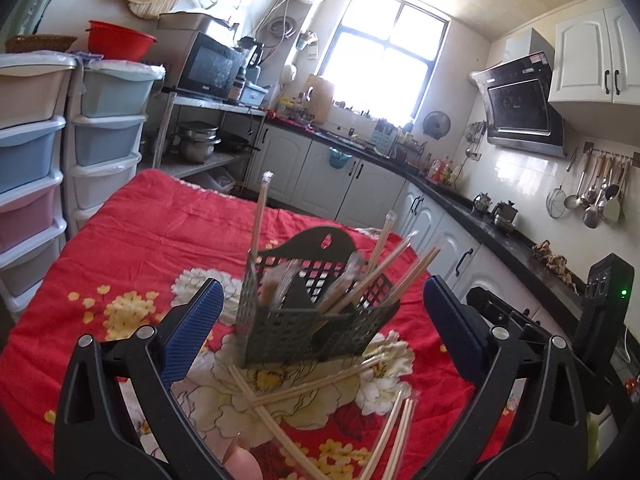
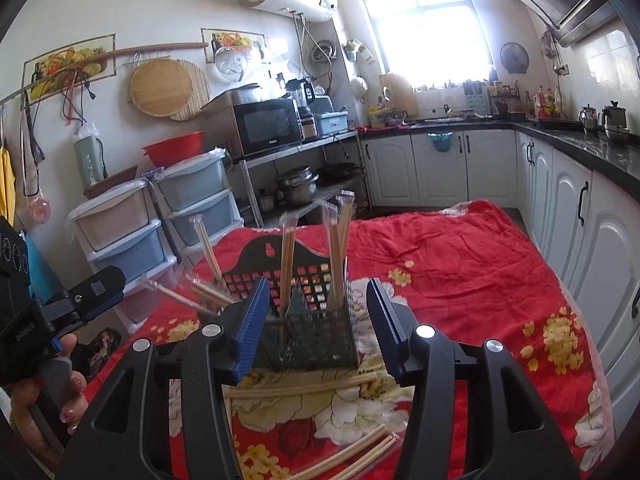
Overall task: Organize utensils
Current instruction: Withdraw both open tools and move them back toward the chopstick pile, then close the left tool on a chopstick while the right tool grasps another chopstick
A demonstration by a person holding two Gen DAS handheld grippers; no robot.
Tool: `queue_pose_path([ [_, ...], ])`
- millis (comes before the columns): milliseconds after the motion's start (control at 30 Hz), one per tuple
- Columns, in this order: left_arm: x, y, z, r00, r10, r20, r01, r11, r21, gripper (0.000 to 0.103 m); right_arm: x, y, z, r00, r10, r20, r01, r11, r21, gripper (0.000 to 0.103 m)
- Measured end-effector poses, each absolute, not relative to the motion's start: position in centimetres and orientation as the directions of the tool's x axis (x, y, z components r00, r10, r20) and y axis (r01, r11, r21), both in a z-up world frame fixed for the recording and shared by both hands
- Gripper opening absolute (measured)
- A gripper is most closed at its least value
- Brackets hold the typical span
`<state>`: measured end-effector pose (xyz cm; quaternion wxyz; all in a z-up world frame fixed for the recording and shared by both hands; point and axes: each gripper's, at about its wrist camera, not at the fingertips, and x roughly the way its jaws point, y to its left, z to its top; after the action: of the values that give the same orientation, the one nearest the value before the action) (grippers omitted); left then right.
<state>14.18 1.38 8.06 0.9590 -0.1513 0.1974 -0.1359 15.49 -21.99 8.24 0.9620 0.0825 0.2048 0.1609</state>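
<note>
A dark perforated utensil holder [image 1: 316, 320] [image 2: 312, 340] stands on the red floral cloth [image 1: 132, 240] [image 2: 460, 264]. Several wrapped chopsticks [image 1: 384, 268] [image 2: 288, 264] stick up out of it, leaning at different angles. More wrapped chopsticks [image 1: 304, 392] [image 2: 304, 390] lie loose on the cloth in front of the holder. My left gripper [image 1: 322, 284] is open wide just short of the holder, with nothing between its blue pads. My right gripper [image 2: 318, 282] is open too, its pads on either side of the holder's near face without pressing on it. A hand [image 2: 48, 400] holds the left gripper's handle.
Stacked plastic drawer units [image 1: 32, 152] [image 2: 132, 232] stand off the table's left side. White kitchen cabinets under a black counter [image 1: 460, 216] [image 2: 580, 184] run along the right. A metal shelf with a microwave [image 2: 268, 126] and pots is beyond the table's far edge.
</note>
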Motion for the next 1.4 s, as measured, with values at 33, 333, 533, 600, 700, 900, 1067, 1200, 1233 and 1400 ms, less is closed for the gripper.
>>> queue_pose_path([
  [33,14.1,1.5,7.7,0.883,-0.318,-0.345,0.195,0.918,-0.346,0.092,15.4,-21.9,8.0,0.861,0.345,-0.374,-0.277,0.934,0.224,0.049],
  [333,14.1,1.9,5.0,0.857,-0.314,-0.408,0.171,0.921,-0.350,0.092,14.8,-21.7,6.3,0.838,0.349,-0.420,-0.275,0.934,0.228,0.049],
  [533,14.2,2.1,3.7,0.842,-0.309,-0.441,0.158,0.925,-0.347,0.092,14.7,-21.5,5.4,0.826,0.349,-0.443,-0.273,0.935,0.228,0.050],
  [600,14.2,2.1,3.3,0.838,-0.311,-0.449,0.156,0.925,-0.348,0.092,14.6,-21.5,5.1,0.820,0.350,-0.452,-0.272,0.934,0.230,0.051],
  [700,14.2,2.1,2.8,0.829,-0.312,-0.464,0.153,0.925,-0.348,0.092,14.6,-21.7,4.6,0.813,0.351,-0.465,-0.269,0.934,0.234,0.051],
  [900,14.3,2.0,1.5,0.805,-0.324,-0.497,0.152,0.923,-0.355,0.092,14.5,-21.8,3.8,0.795,0.351,-0.495,-0.263,0.935,0.240,0.051],
  [1067,14.6,2.3,0.4,0.781,-0.334,-0.527,0.140,0.917,-0.373,0.092,14.4,-21.7,2.8,0.767,0.354,-0.535,-0.263,0.934,0.242,0.051],
  [1200,14.8,2.4,-0.4,0.765,-0.337,-0.549,0.132,0.916,-0.379,0.092,14.5,-21.5,1.7,0.737,0.354,-0.576,-0.258,0.935,0.245,0.051],
  [1233,14.9,2.4,-0.5,0.762,-0.337,-0.552,0.130,0.916,-0.380,0.092,14.6,-21.4,1.4,0.729,0.353,-0.587,-0.255,0.935,0.247,0.051],
  [1400,15.3,2.6,-1.3,0.746,-0.338,-0.575,0.118,0.915,-0.385,0.092,15.1,-21.3,-0.2,0.681,0.338,-0.649,-0.225,0.941,0.253,0.051],
])
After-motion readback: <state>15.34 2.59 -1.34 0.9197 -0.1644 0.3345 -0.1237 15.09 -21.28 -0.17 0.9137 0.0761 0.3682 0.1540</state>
